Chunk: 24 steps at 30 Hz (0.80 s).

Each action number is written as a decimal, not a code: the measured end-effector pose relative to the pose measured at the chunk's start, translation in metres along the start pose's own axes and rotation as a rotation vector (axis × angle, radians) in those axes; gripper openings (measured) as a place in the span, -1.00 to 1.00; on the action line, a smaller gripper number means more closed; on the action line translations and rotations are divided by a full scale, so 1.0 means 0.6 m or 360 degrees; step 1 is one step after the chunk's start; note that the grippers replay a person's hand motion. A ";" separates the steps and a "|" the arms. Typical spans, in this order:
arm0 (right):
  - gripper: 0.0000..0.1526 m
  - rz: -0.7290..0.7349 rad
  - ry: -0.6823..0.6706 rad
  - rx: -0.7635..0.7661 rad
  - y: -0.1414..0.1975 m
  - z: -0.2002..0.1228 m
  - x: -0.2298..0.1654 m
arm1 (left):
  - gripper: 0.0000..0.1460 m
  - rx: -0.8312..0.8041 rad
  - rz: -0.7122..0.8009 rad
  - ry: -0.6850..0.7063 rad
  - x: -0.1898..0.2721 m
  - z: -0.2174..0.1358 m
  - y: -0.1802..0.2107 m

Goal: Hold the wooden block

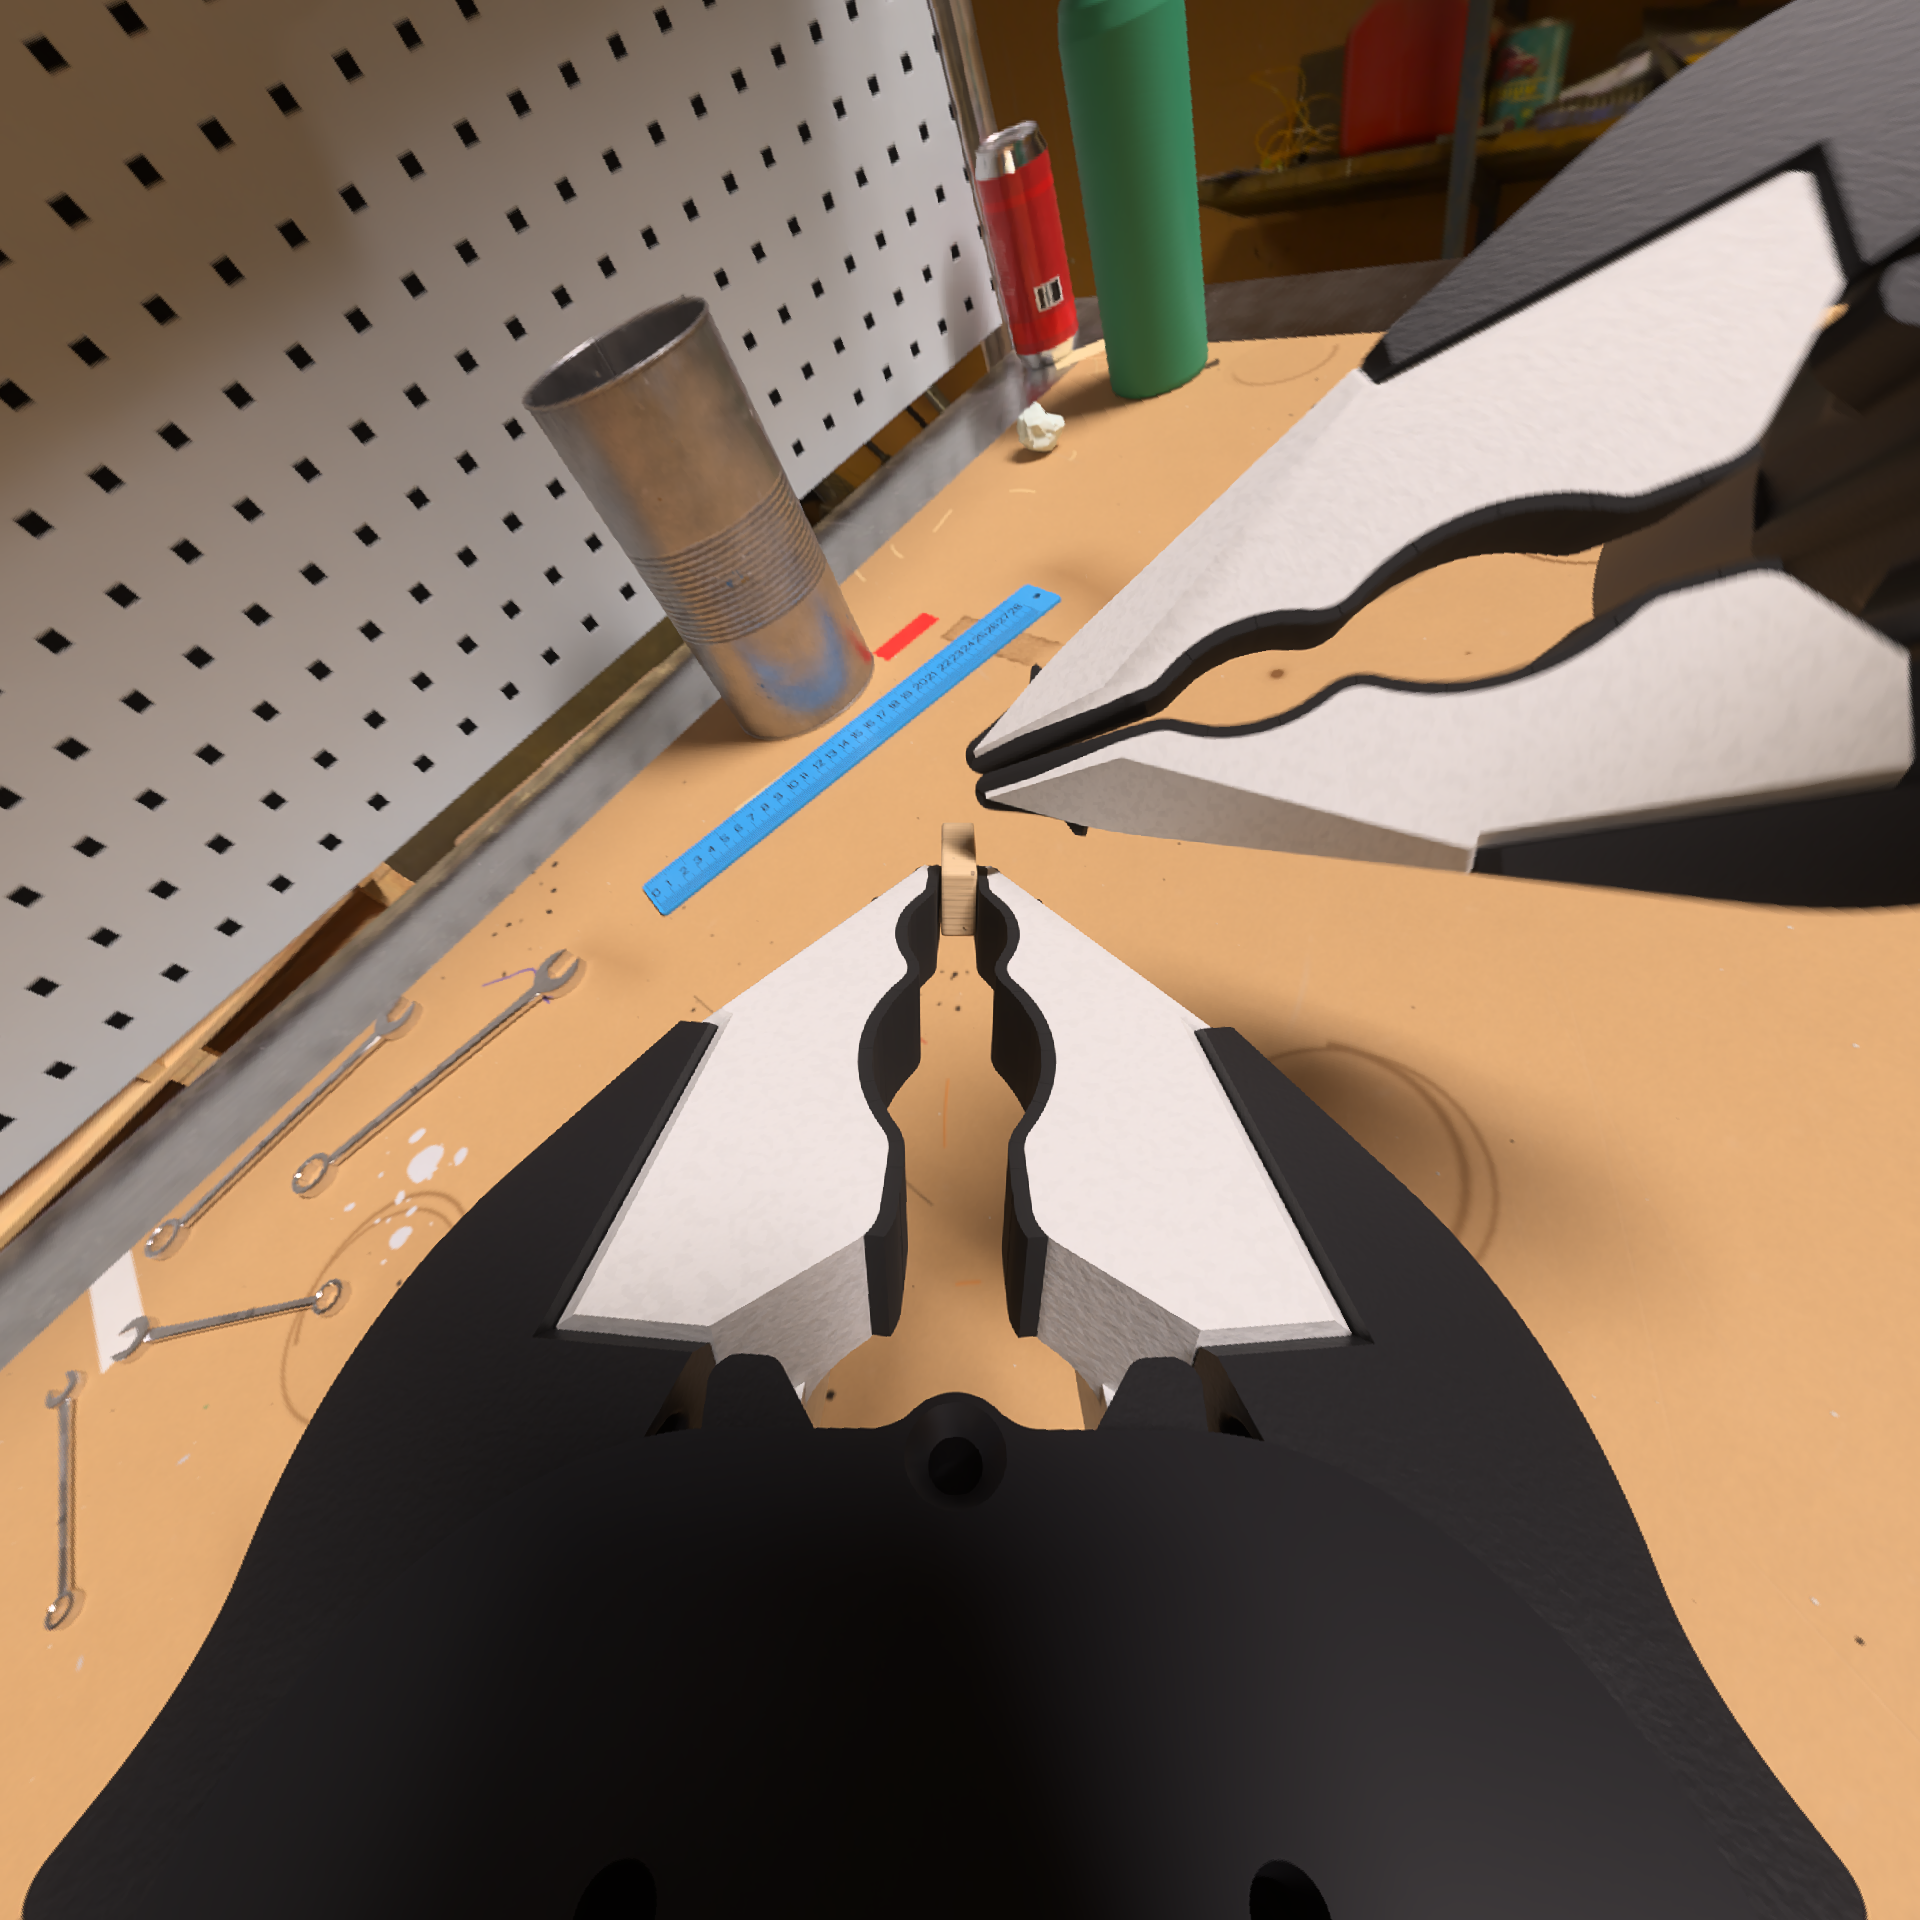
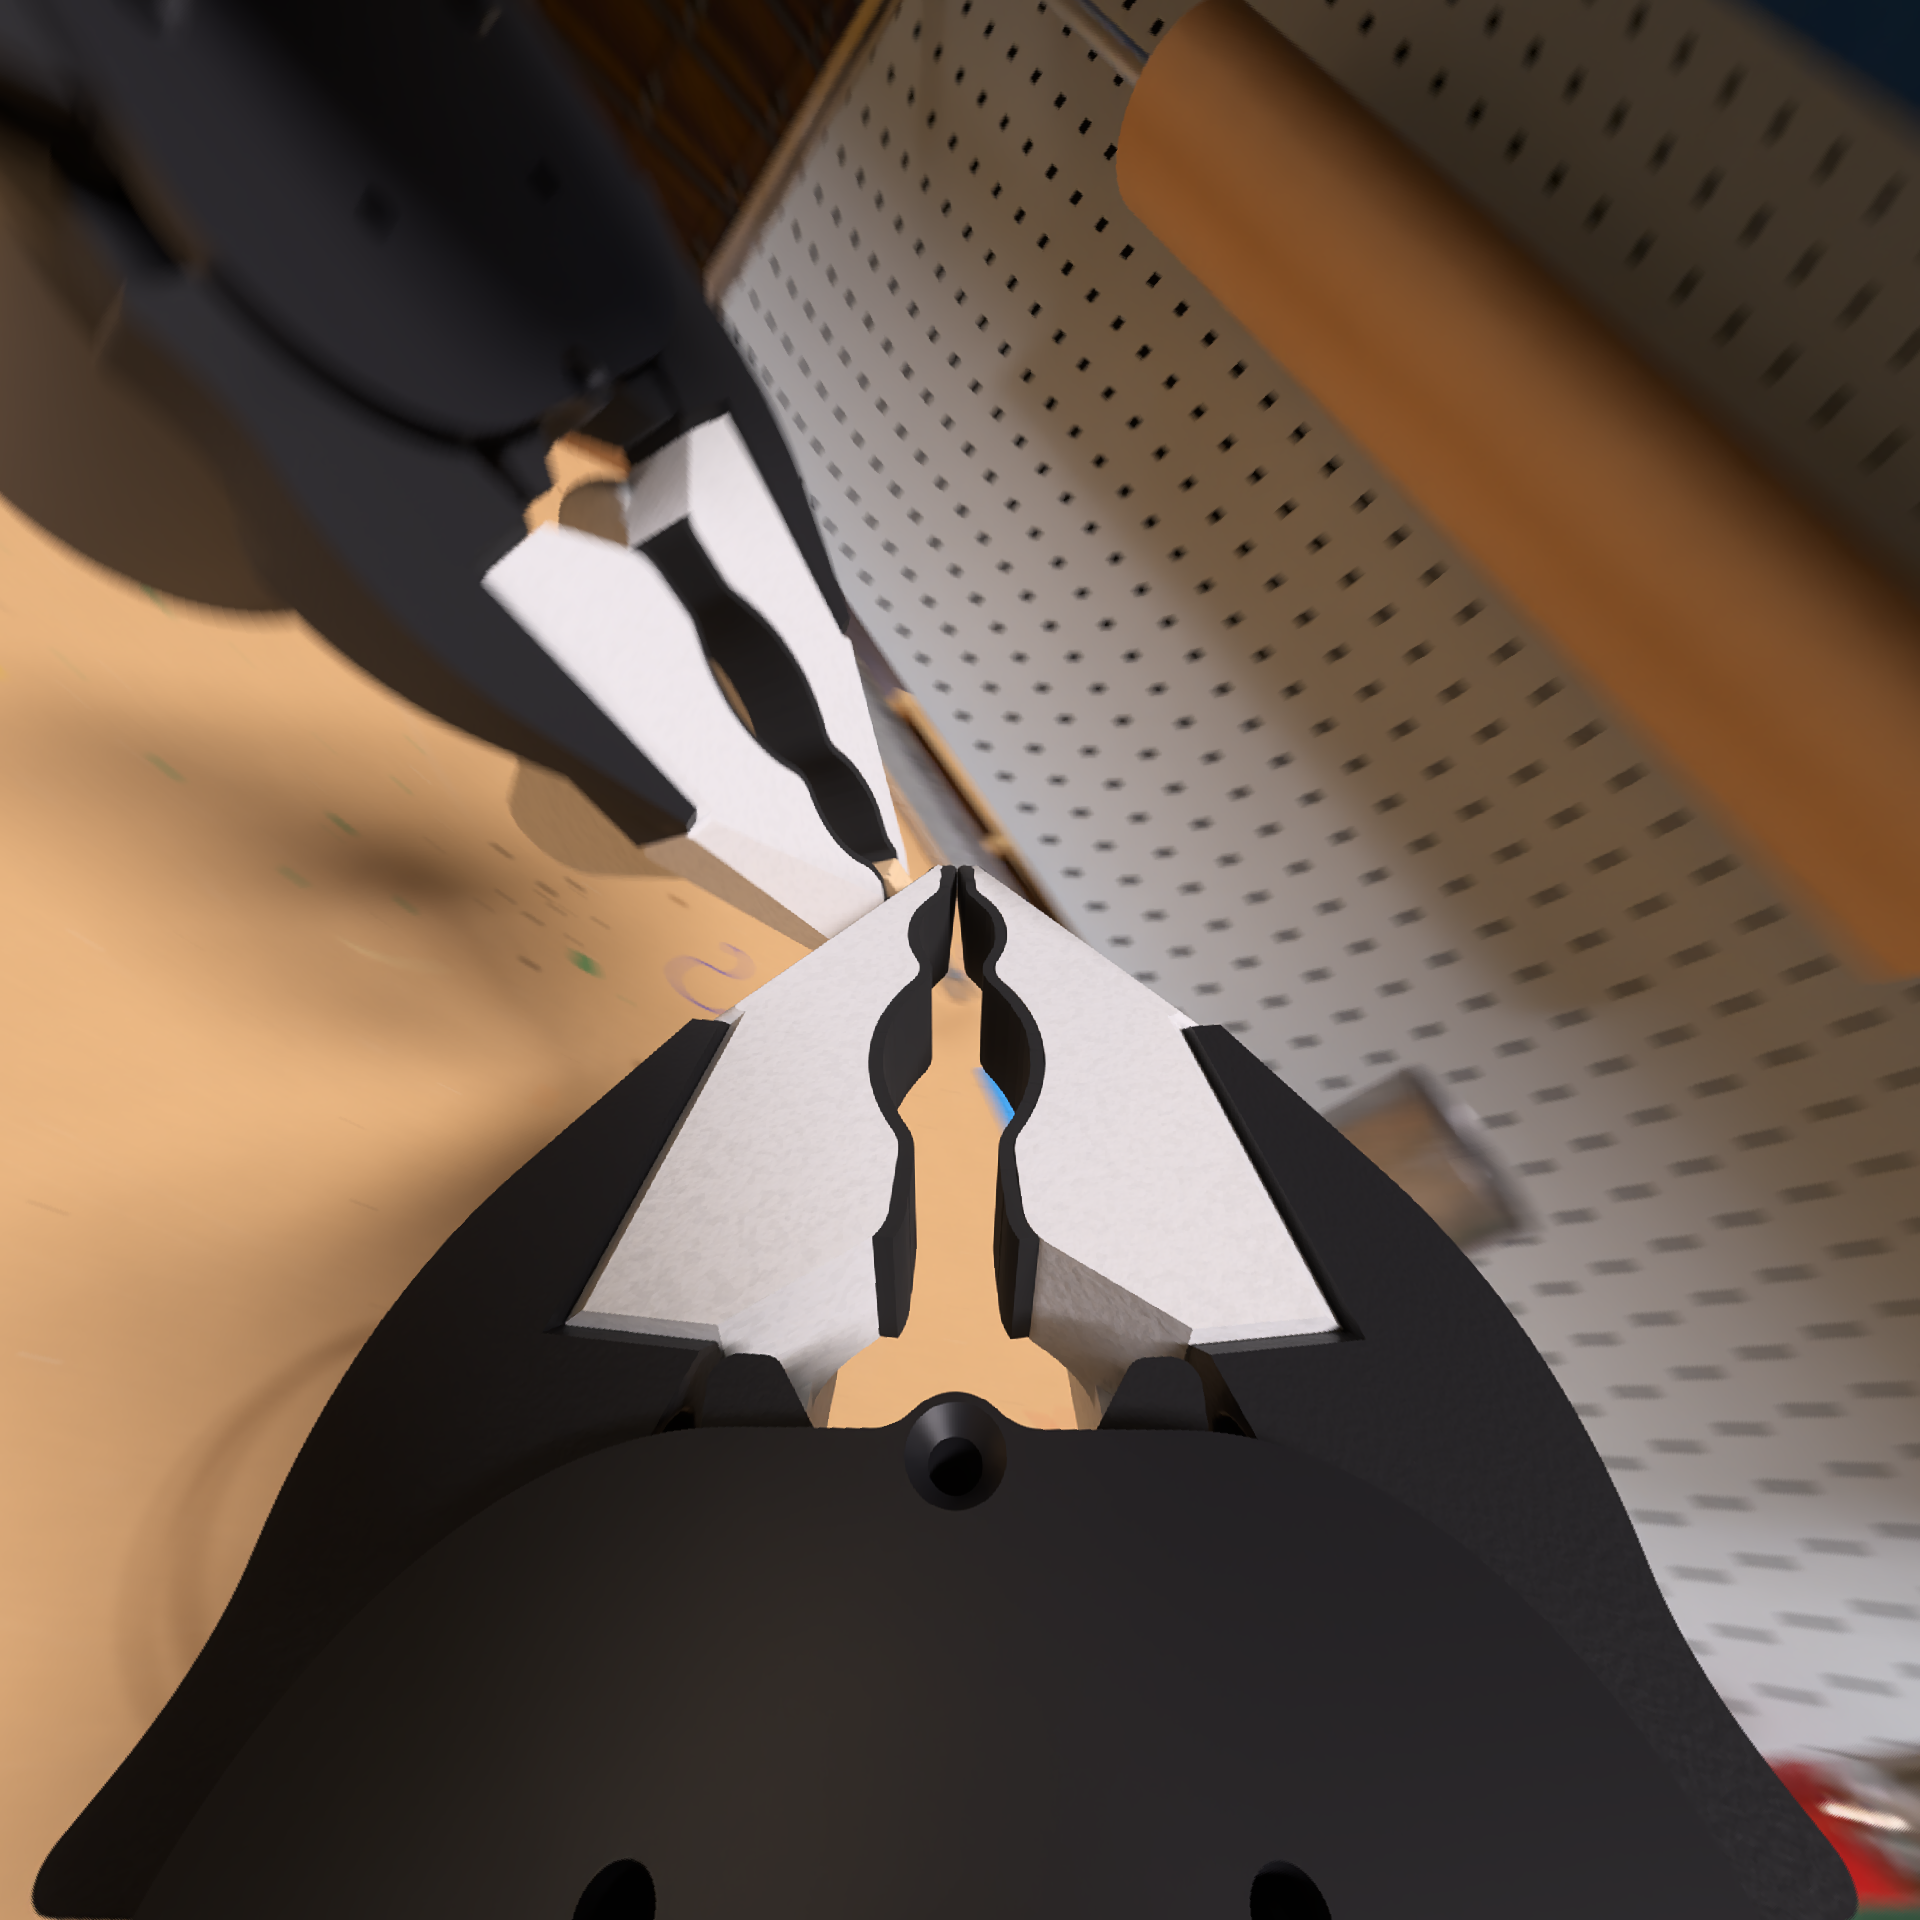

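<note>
Wrenches (image 1: 416, 1081): four lie flat at the left of the tan surface (image 1: 1351, 1143), near the pegboard's foot.
Pegboard (image 1: 364, 364): white, with dark square holes, rising along the left.
Metal cup (image 1: 707, 520): upright by the pegboard, just beside the far half of the blue ruler (image 1: 852, 743).
Red can (image 1: 1023, 244): upright at the back, next to a green bottle (image 1: 1138, 197).
Left claw (image 1: 958, 883): narrowed on the wooden block (image 1: 958, 878), which stands upright, pinched between the two tips, its top poking above them.
Right claw (image 1: 982, 774): comes in from the right, tips pressed together with nothing between them, just above and beside the block; I cannot tell if it touches it.
Right wrist view: its own claw (image 2: 956, 878) is closed to a sliver and empty; the left claw (image 2: 883, 868) meets it tip to tip.
</note>
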State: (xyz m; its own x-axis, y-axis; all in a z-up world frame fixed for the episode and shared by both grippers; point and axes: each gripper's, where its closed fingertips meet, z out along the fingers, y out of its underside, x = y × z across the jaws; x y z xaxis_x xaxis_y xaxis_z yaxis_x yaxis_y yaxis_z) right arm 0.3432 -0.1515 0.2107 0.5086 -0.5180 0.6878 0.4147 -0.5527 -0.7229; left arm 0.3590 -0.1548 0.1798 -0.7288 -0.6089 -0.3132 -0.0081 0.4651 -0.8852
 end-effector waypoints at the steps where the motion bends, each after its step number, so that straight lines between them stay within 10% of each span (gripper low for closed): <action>1: -1.00 0.0198 -0.0068 0.0036 -0.001 0.000 -0.001 | -0.93 0.0013 0.0008 -0.0015 -0.001 0.000 -0.002; 7: -1.00 0.2123 -0.0702 0.0510 -0.023 -0.003 -0.001 | -0.93 0.0106 0.0080 -0.0142 -0.015 -0.003 -0.019; 11: -1.00 0.2695 -0.1035 0.0706 -0.049 -0.005 -0.022 | -0.93 0.0168 0.0079 -0.0211 -0.025 -0.005 -0.020; 17: -1.00 0.2542 -0.0999 0.0664 -0.048 -0.005 -0.020 | -0.93 0.0157 0.0089 -0.0206 -0.027 -0.004 -0.021; 24: -0.88 0.1461 -0.0457 0.0295 -0.013 0.001 -0.008 | -0.93 0.0105 0.0031 -0.0146 -0.028 -0.002 -0.016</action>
State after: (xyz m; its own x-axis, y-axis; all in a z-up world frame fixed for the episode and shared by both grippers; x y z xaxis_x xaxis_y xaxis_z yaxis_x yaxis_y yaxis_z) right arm 0.3379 -0.1442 0.2132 0.8467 -0.5035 -0.1718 -0.1346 0.1098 -0.9848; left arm 0.3706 -0.1482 0.1938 -0.6627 -0.6578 -0.3581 0.0525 0.4361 -0.8983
